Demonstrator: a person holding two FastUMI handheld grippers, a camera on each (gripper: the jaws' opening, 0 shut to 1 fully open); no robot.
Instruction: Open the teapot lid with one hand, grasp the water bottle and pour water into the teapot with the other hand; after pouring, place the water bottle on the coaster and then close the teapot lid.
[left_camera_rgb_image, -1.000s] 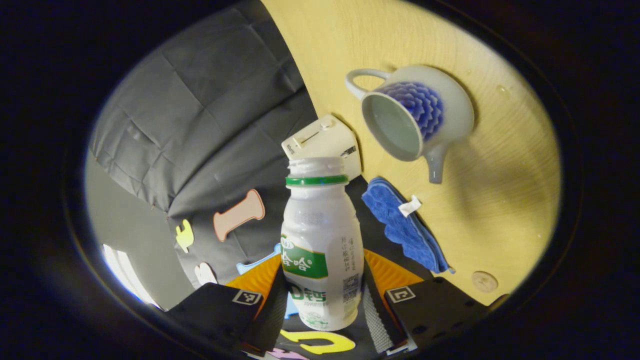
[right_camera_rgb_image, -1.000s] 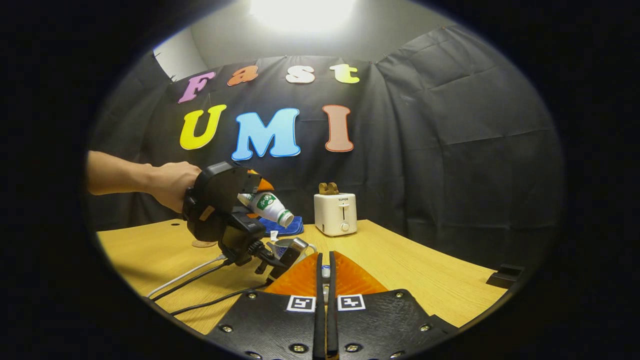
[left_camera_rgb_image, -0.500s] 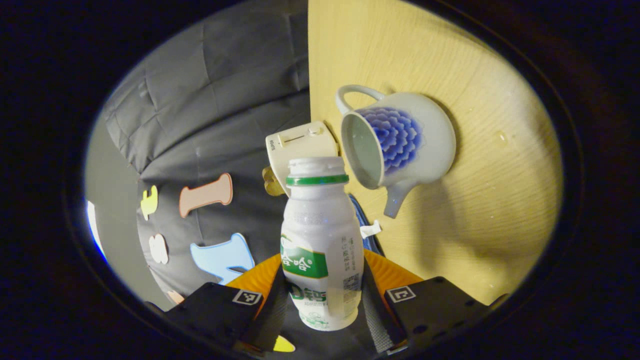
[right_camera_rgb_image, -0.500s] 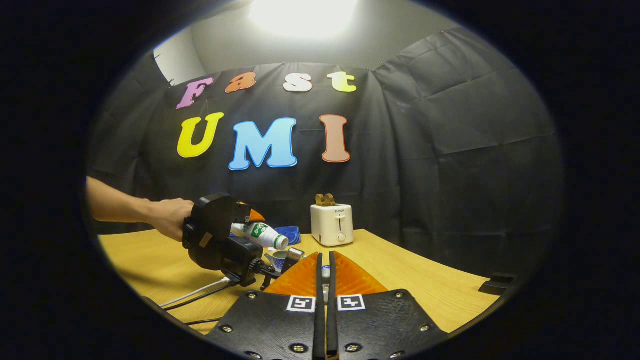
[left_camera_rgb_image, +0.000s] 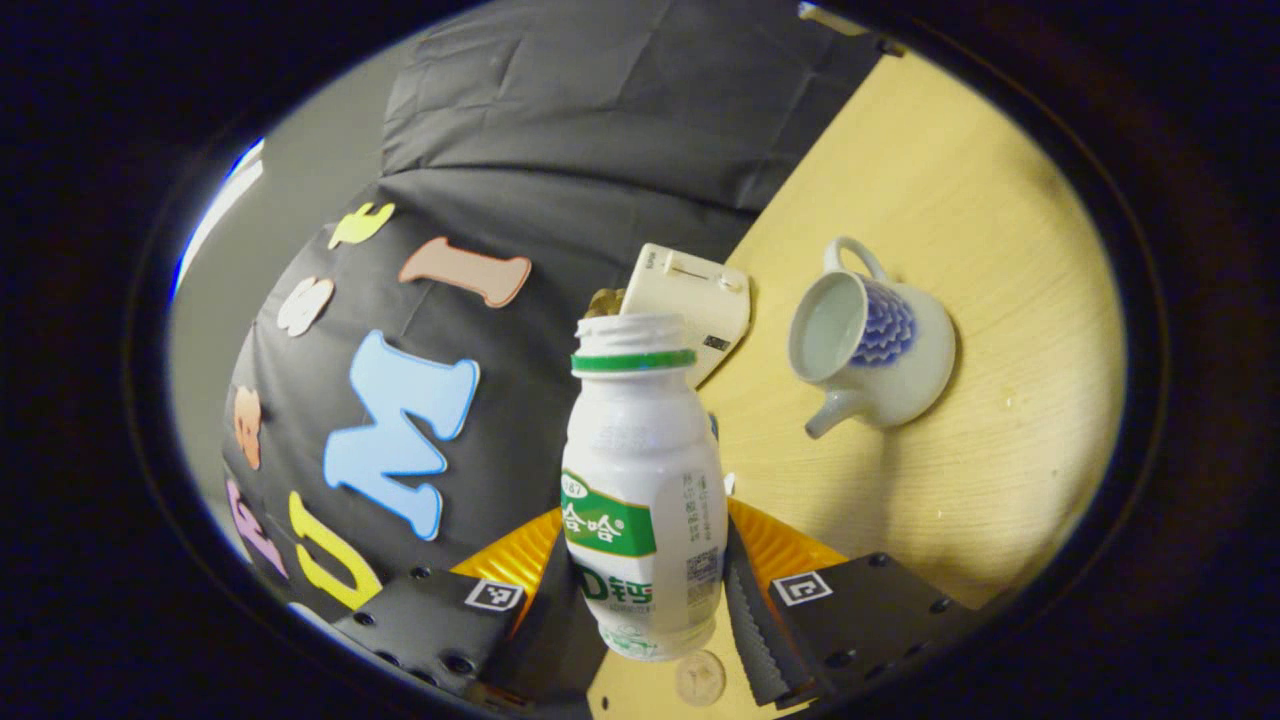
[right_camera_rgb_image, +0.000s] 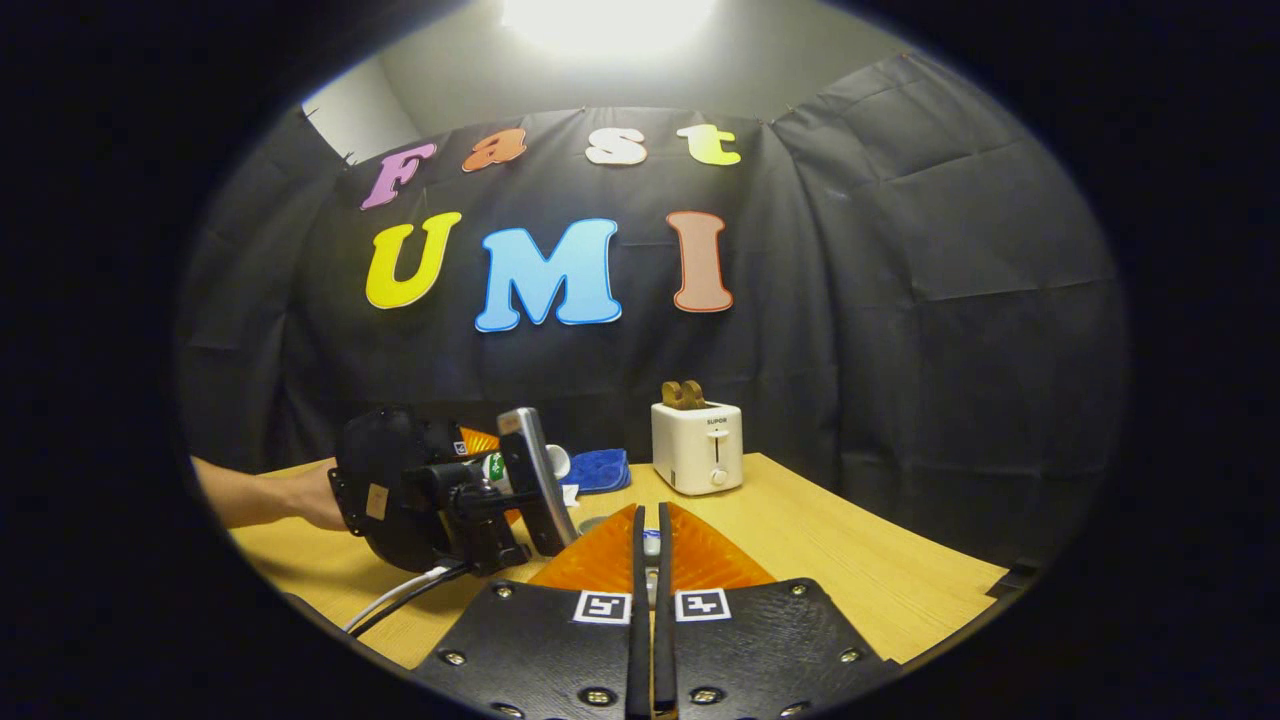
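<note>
Left gripper view: left gripper (left_camera_rgb_image: 645, 590) clamped on water bottle (left_camera_rgb_image: 642, 490) at frame centre; teapot (left_camera_rgb_image: 868, 348), lid off, now smaller at centre-right, so pour's done, coaster (left_camera_rgb_image: 699, 678) next. Right gripper (right_camera_rgb_image: 650, 610) fingers together; contents can't tell.

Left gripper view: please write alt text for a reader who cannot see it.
The left hand-held gripper grips a white, uncapped water bottle between its two fingers. Beyond it, a lidless white-and-blue teapot sits on the wooden table near a white toaster, and a small round coaster lies below the bottle's base.
</note>
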